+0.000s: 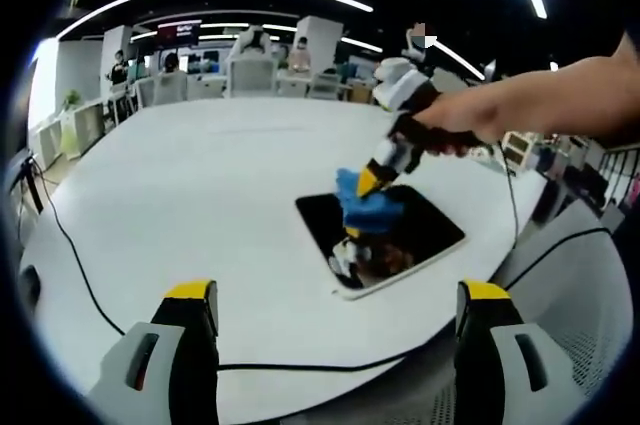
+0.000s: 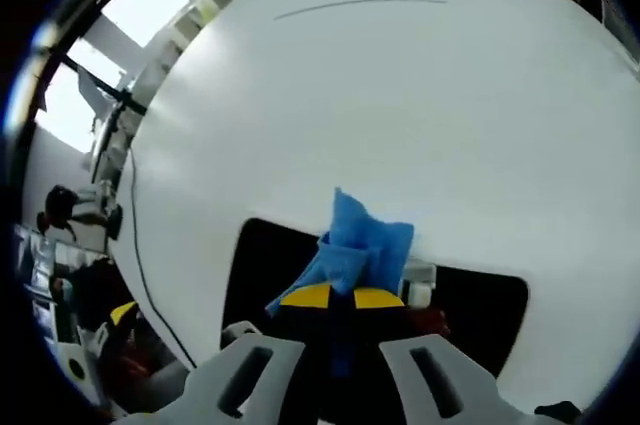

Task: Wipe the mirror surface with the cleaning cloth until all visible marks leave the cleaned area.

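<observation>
The flat rectangular mirror with a pale rim (image 1: 385, 235) lies on the wide white table (image 1: 200, 205), ahead of my left gripper (image 1: 335, 330) and a little to its right, well apart from it. In the right gripper view the same mirror's dark glass (image 2: 255, 275) sits directly under my right gripper (image 2: 335, 297), spreading out to both sides of the jaws.

The crumpled blue cleaning cloth (image 2: 360, 245) is clamped between my right gripper's yellow-tipped jaws, bunched just beyond the tips and pressed down onto the glass. From my left gripper view, that right gripper (image 1: 368, 183) comes in from the right with my hand (image 1: 450, 125) around it, the blue cloth (image 1: 365, 207) under its tip near the middle of the mirror; the near part of the glass shows a mottled brownish reflection.

My left gripper holds nothing, its jaws spread wide over the table's near edge. A thin black cable (image 1: 290, 367) crosses the table just beyond them.
</observation>
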